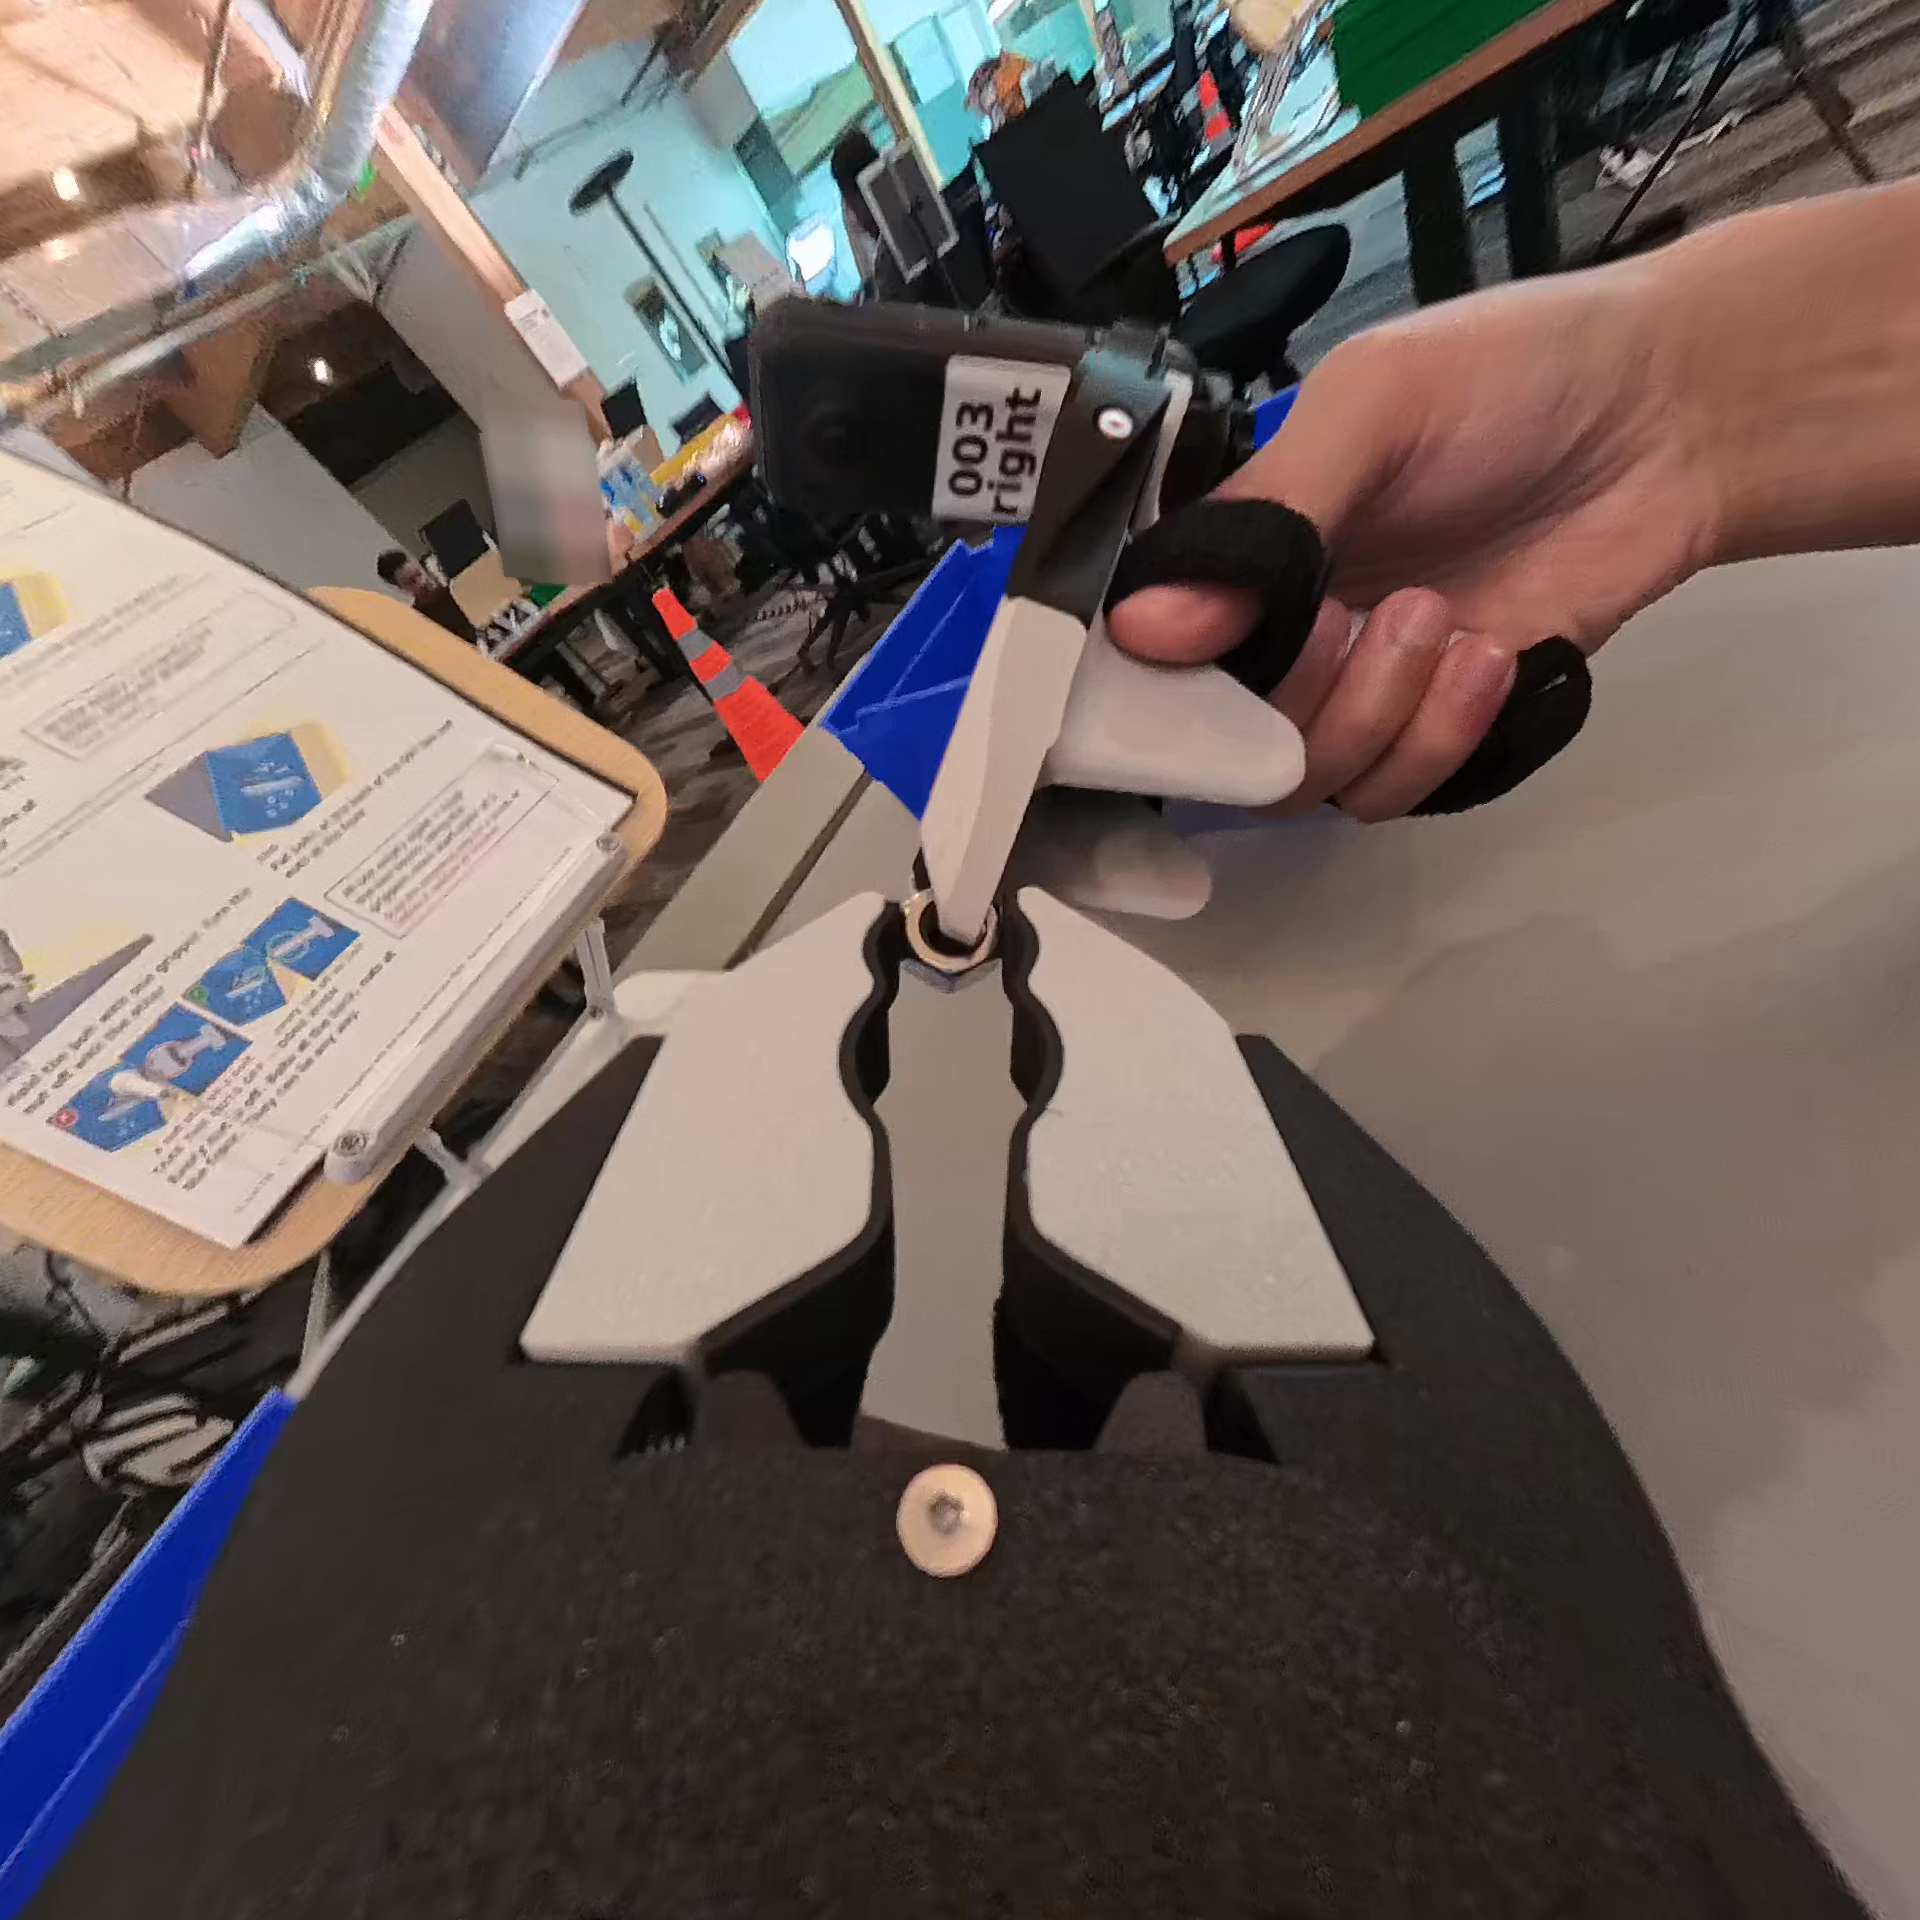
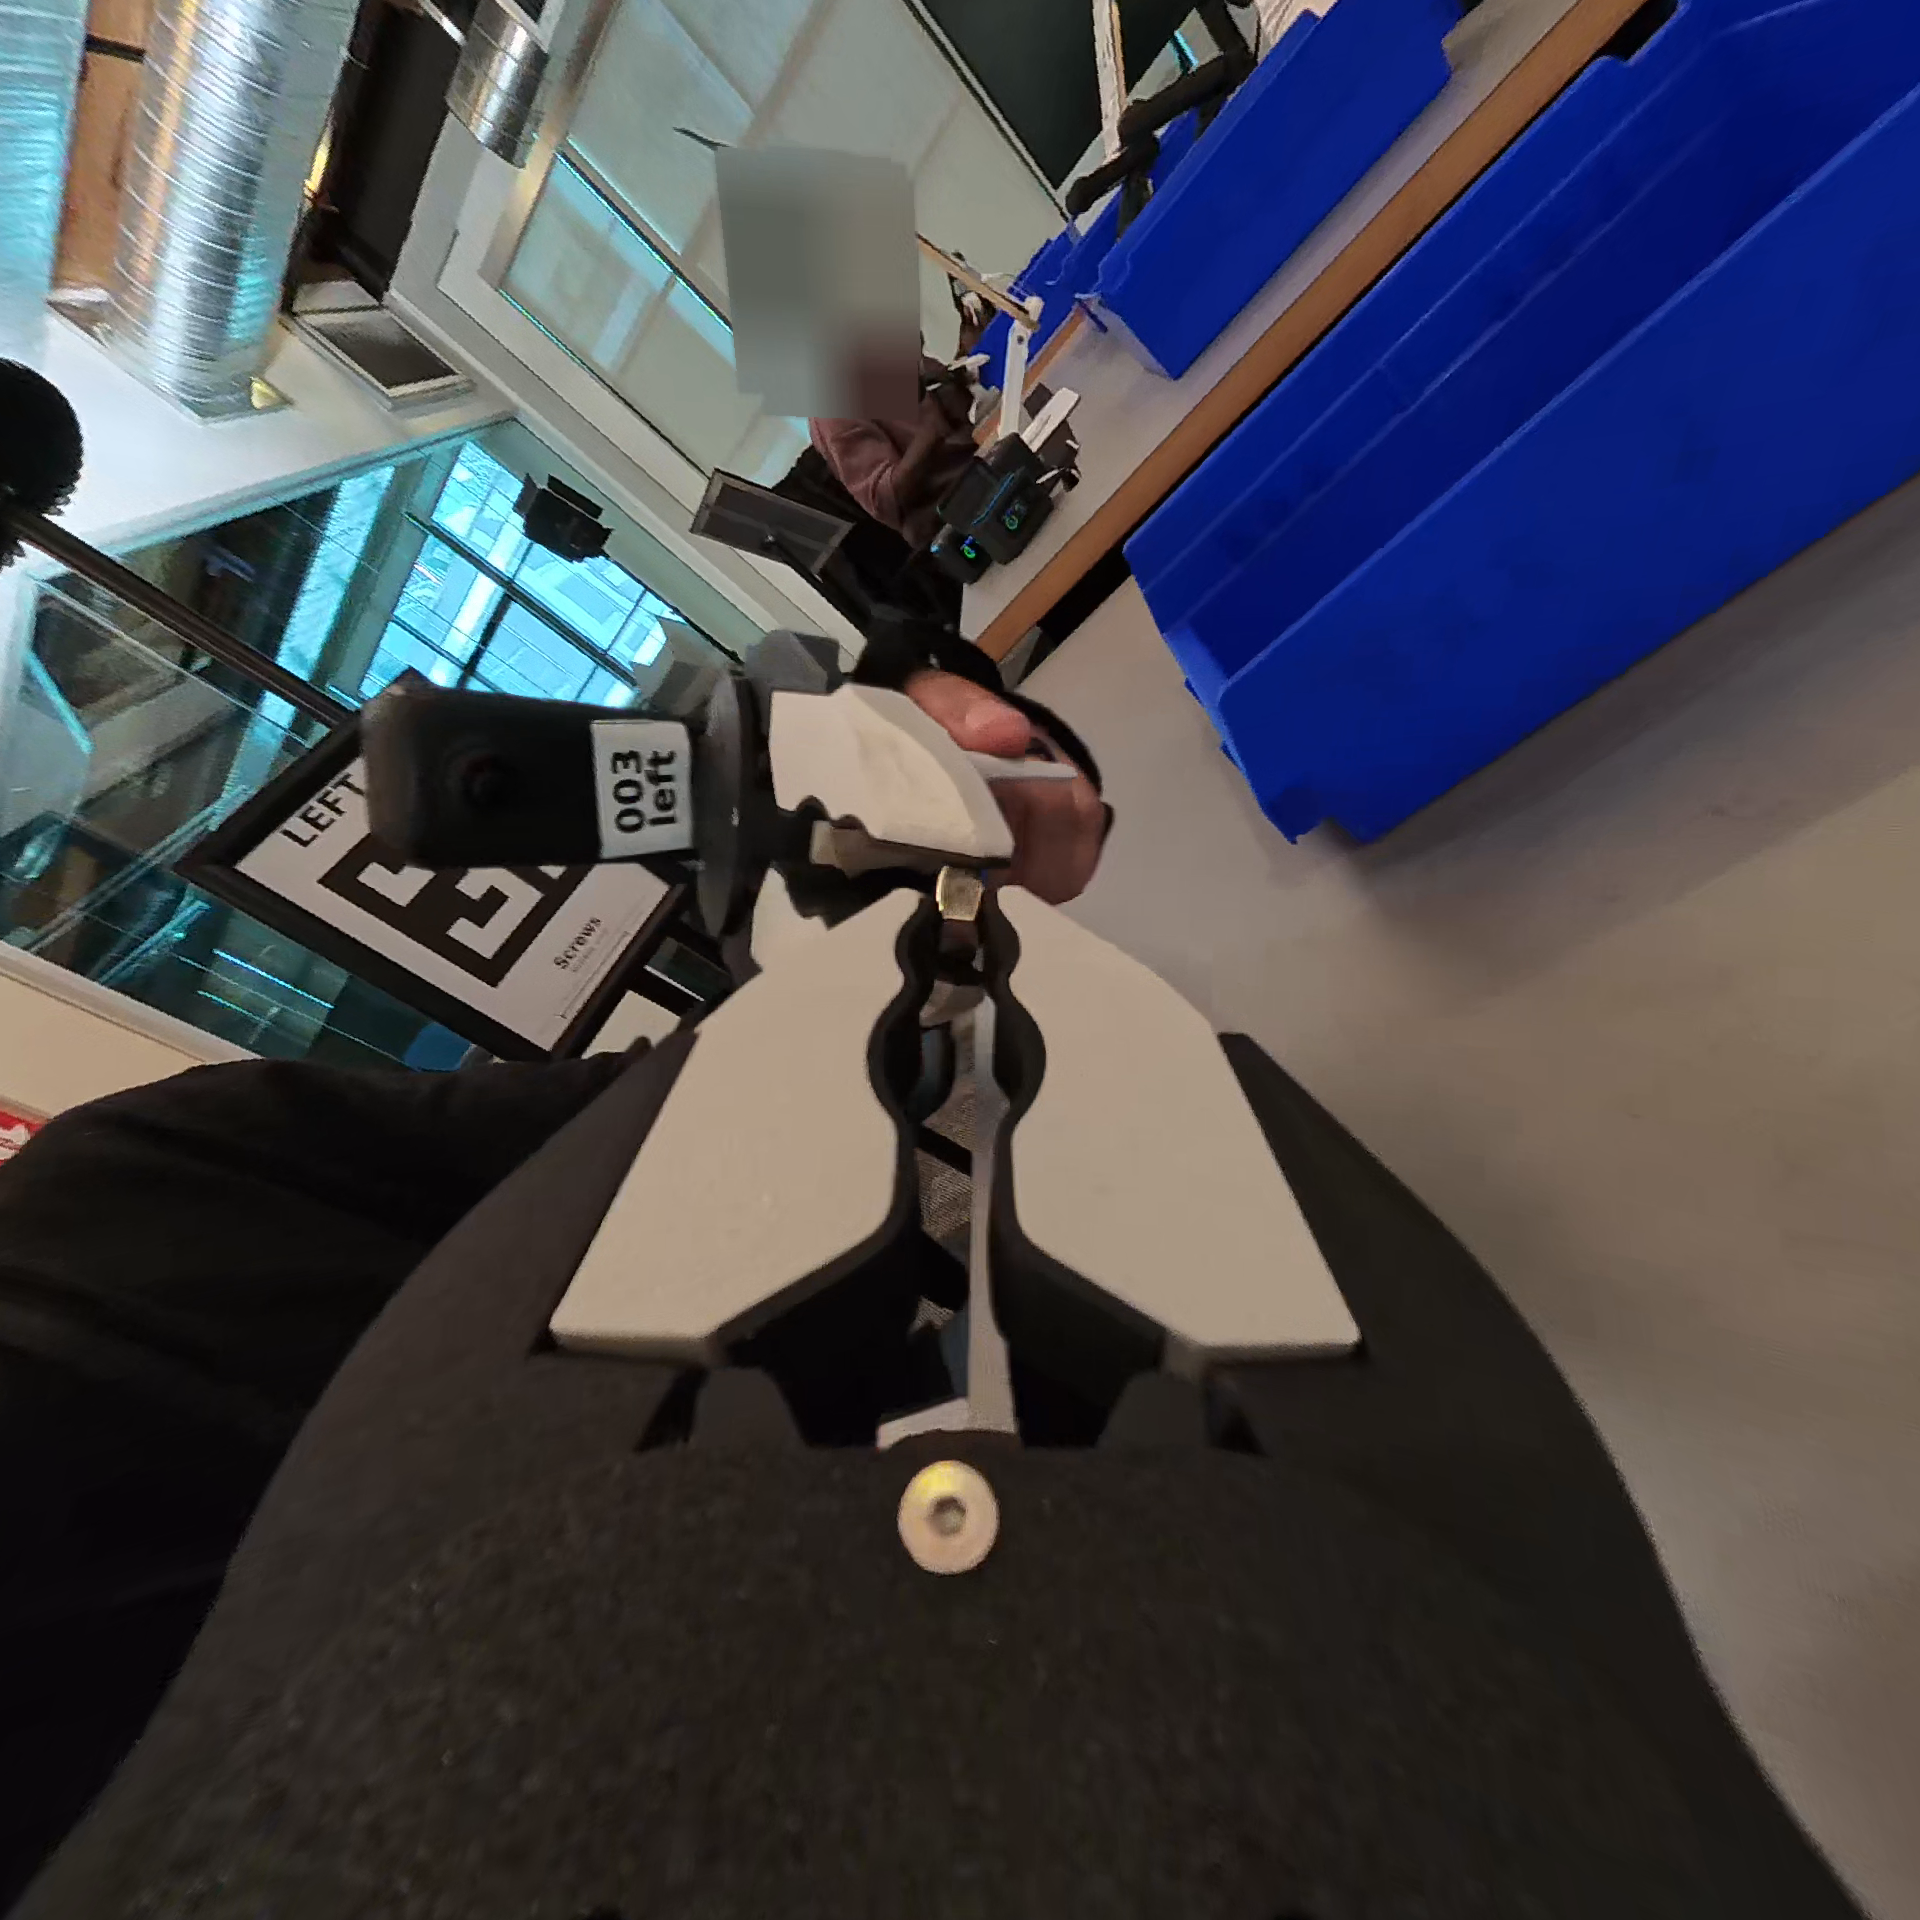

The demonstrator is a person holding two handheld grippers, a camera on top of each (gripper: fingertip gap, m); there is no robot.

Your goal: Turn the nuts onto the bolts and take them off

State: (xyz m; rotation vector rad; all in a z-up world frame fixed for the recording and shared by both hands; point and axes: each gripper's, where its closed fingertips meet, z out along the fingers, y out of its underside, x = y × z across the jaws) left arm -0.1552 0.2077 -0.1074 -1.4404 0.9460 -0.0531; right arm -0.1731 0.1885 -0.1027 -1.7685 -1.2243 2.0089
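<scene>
Above the grey worktop (image 1: 1558, 1039), the left gripper (image 1: 943, 961) has its jaws clamped on a steel nut (image 1: 940, 932). The right gripper (image 2: 956, 940) pinches the bolt (image 2: 958, 902). Both pieces look small, rigid, slippery; grip the nut's flats.

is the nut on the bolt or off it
Cannot tell. The left gripper clamps the nut and the right gripper grips the bolt against it, but fingertips hide the threads.
</scene>
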